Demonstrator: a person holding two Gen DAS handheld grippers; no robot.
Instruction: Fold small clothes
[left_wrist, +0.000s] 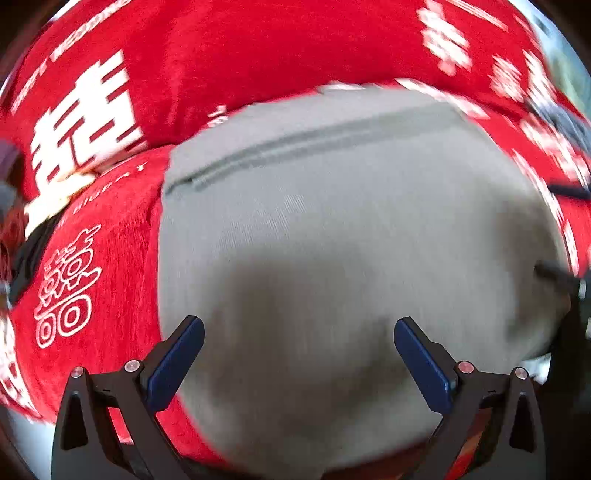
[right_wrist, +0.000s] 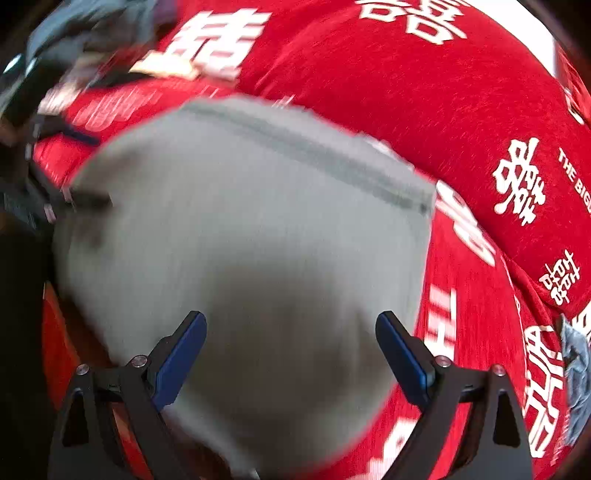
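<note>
A small grey garment (left_wrist: 332, 229) lies flat on a red cloth with white characters (left_wrist: 229, 51); a darker seam band runs across its far edge. My left gripper (left_wrist: 299, 354) hovers open above the garment's near part, nothing between its blue pads. In the right wrist view the same grey garment (right_wrist: 243, 229) fills the middle, and my right gripper (right_wrist: 291, 350) is open over its near half, also holding nothing. The other gripper's dark fingers (right_wrist: 85, 201) show at the garment's left edge. Both views are motion-blurred.
The red cloth (right_wrist: 424, 110) covers the whole surface and rises in a padded fold behind the garment. A bluish-grey piece of fabric (right_wrist: 576, 373) lies at the right edge, and more dark clothes (right_wrist: 92, 33) sit at the far left.
</note>
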